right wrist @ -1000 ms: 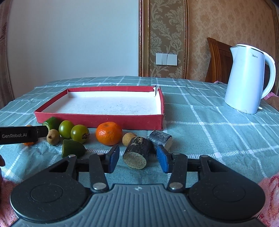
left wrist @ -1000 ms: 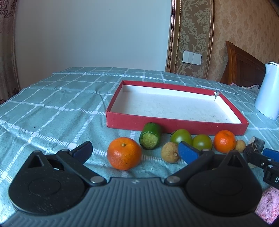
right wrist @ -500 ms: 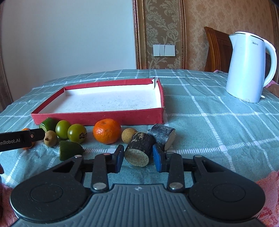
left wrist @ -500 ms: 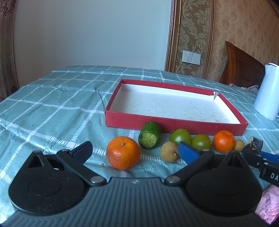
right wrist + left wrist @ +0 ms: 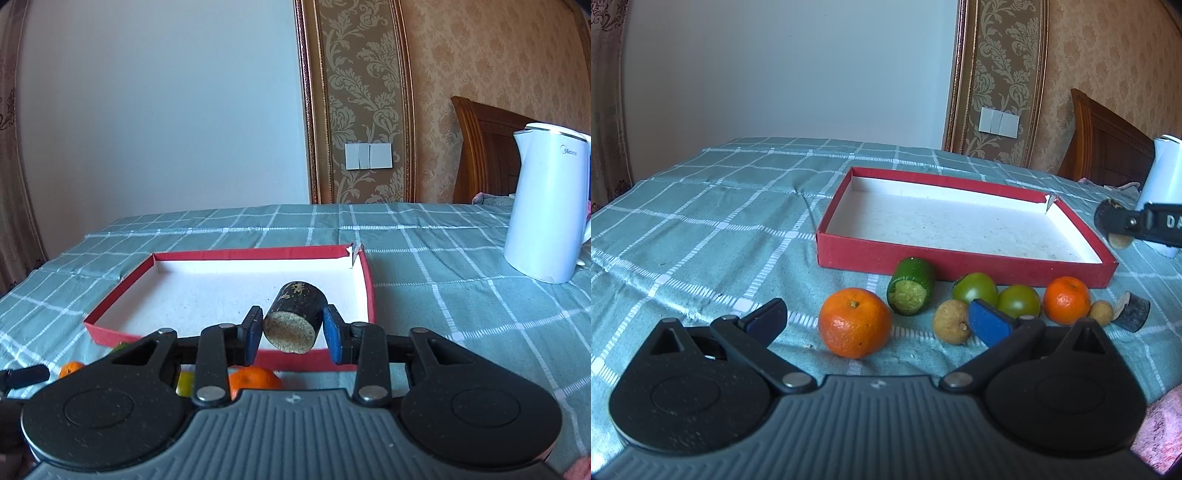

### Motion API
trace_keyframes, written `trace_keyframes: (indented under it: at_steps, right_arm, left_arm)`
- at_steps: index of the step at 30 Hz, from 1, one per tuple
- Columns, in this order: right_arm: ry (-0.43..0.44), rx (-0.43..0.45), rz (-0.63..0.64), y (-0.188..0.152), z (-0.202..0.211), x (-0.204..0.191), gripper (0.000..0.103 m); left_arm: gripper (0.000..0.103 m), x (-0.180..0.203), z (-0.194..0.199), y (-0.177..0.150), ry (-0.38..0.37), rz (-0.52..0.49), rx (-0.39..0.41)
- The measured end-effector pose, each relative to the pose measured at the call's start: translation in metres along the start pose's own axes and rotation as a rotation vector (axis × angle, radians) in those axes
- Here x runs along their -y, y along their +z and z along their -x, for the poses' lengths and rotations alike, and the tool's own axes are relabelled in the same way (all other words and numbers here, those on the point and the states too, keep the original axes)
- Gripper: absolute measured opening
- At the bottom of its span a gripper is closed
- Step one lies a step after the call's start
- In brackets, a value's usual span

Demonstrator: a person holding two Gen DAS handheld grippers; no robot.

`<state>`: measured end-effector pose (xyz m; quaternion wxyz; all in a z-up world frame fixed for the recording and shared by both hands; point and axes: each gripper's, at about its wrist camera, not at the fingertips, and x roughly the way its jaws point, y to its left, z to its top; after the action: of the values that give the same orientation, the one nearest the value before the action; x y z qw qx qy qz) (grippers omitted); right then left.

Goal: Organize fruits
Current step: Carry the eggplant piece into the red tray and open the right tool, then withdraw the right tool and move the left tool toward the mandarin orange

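My right gripper is shut on a dark sugarcane piece and holds it in the air over the near rim of the red tray. The same piece shows at the right edge of the left wrist view. My left gripper is open and low over the cloth, with a large orange between its fingers. A cut cucumber piece, a longan, two green tomatoes, a small orange, another longan and a second sugarcane piece lie before the tray.
A white kettle stands on the checked cloth to the right of the tray. A wooden chair is behind the table. The tray's inside is bare white.
My right gripper closed on the sugarcane piece, lifted it off the cloth and carried it up toward the tray. My left gripper has stayed open around the large orange.
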<state>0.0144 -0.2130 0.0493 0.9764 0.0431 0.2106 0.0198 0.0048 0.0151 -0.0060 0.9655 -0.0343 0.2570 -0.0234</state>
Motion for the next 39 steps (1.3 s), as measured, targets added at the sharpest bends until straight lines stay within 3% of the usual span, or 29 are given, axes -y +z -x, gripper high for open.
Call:
trace_keyframes:
  at_steps: [4,6,7,12,17,21,26,31,39]
  right_arm:
    - [0.008,-0.010,0.025,0.009,-0.029,0.002,0.040]
    - [-0.027,-0.006,0.036,0.008,-0.037,0.002,0.054]
    - [-0.035,0.010,0.025,0.006,-0.036,0.003,0.056]
    - [-0.044,0.056,-0.025,-0.020,-0.018,0.011,0.056]
    - [-0.061,0.032,-0.053,-0.044,0.002,0.014,0.058]
    - [-0.081,0.061,-0.049,-0.052,0.018,0.014,0.081]
    - [-0.099,0.021,-0.055,-0.050,0.010,0.015,0.082]
    - [-0.120,0.042,-0.048,-0.051,0.013,0.013,0.082]
    - [-0.120,0.036,-0.052,-0.051,0.012,0.014,0.082]
  left_arm:
    - [0.103,0.000,-0.001,0.001,-0.001,0.000,-0.007]
    - [0.103,-0.001,-0.002,0.001,-0.001,-0.002,-0.010]
    - [0.103,-0.001,-0.002,0.001,-0.002,-0.003,-0.011]
    - [0.103,0.000,-0.004,0.001,-0.005,-0.006,-0.024]
    - [0.103,-0.001,-0.006,0.001,0.002,-0.001,-0.039]
    - [0.103,0.000,-0.008,0.001,0.006,-0.002,-0.041]
    - [0.103,-0.006,-0.005,-0.001,0.004,0.031,-0.039]
    - [0.103,-0.009,0.000,-0.002,-0.001,0.010,-0.043]
    - [0.103,-0.014,0.027,-0.010,0.007,-0.110,0.093]
